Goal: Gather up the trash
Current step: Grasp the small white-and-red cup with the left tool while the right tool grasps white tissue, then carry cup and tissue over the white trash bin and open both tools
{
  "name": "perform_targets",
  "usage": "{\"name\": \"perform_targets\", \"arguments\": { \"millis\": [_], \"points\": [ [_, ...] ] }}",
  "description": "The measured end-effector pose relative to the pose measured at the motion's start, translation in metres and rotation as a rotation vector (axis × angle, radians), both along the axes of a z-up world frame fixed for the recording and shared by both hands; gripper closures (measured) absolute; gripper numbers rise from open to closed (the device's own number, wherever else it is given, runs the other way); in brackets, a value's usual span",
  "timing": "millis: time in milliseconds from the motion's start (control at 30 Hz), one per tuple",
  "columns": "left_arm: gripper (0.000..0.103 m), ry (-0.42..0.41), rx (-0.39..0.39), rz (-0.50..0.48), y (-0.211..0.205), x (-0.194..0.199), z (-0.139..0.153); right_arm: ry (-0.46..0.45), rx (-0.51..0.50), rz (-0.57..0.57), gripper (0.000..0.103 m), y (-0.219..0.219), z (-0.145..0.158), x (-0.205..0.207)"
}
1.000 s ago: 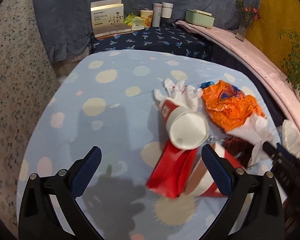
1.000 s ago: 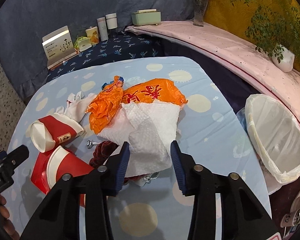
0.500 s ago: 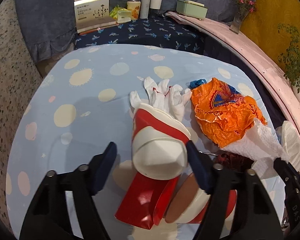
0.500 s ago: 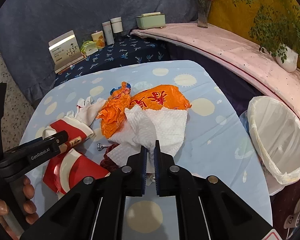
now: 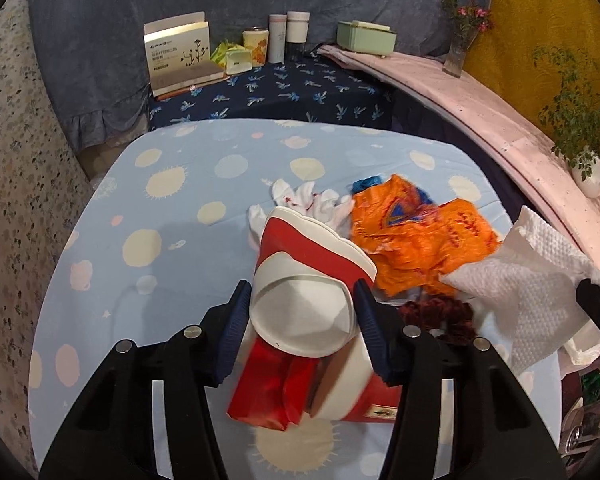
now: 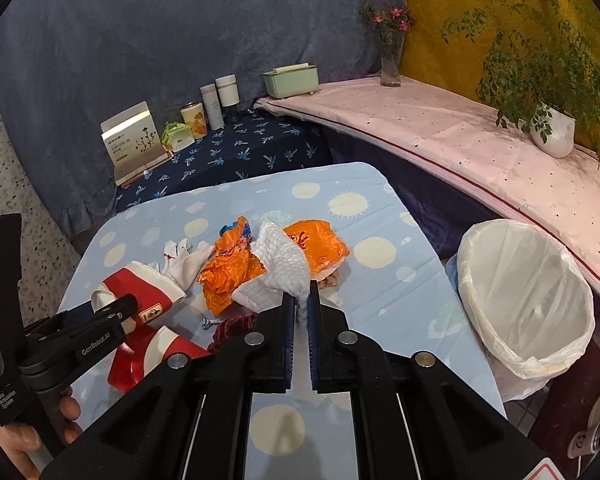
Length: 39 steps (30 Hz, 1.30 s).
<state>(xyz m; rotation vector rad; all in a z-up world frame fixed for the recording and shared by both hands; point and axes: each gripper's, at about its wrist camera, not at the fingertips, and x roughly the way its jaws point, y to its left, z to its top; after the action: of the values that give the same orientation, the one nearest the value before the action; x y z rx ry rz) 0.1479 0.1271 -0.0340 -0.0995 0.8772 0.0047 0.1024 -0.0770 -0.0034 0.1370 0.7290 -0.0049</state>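
A red-and-white paper cup lies on its side on the blue dotted table. My left gripper straddles its rim; the jaws are closing and both pads touch the cup's sides. My right gripper is shut on a corner of a white paper towel, which hangs lifted above the pile. In the left wrist view the paper towel shows at the right. Orange plastic bags, a white glove, crushed red cups and a dark red scrunchie lie around.
A bin with a white liner stands off the table's right edge. A dark blue side table behind holds boxes and jars. A pink ledge carries a vase and a potted plant. A person's hand holds the left gripper.
The left gripper came forward over the paper cup and narrowed from wide open until its pads met the cup. The right gripper shut on the paper towel and raised it.
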Motion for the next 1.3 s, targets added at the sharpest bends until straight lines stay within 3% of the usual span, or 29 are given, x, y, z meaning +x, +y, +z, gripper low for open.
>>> {"name": "perform_targets", "arguments": {
  "millis": [300,667,1300],
  "points": [
    [0.053,-0.068,-0.017,-0.092,-0.05,-0.018,0.038,-0.065,0.017,-0.073,0.098,-0.042,0.023,-0.022],
    [0.053,-0.108,-0.015,-0.257,-0.136,-0.028,0.061,-0.129,0.028,-0.203,0.098,-0.116,0.045,-0.046],
    [0.053,-0.066,-0.022,-0.537,-0.287,-0.022,0.046,-0.125,0.055,-0.393,0.098,-0.237,0.03,-0.052]
  ]
}}
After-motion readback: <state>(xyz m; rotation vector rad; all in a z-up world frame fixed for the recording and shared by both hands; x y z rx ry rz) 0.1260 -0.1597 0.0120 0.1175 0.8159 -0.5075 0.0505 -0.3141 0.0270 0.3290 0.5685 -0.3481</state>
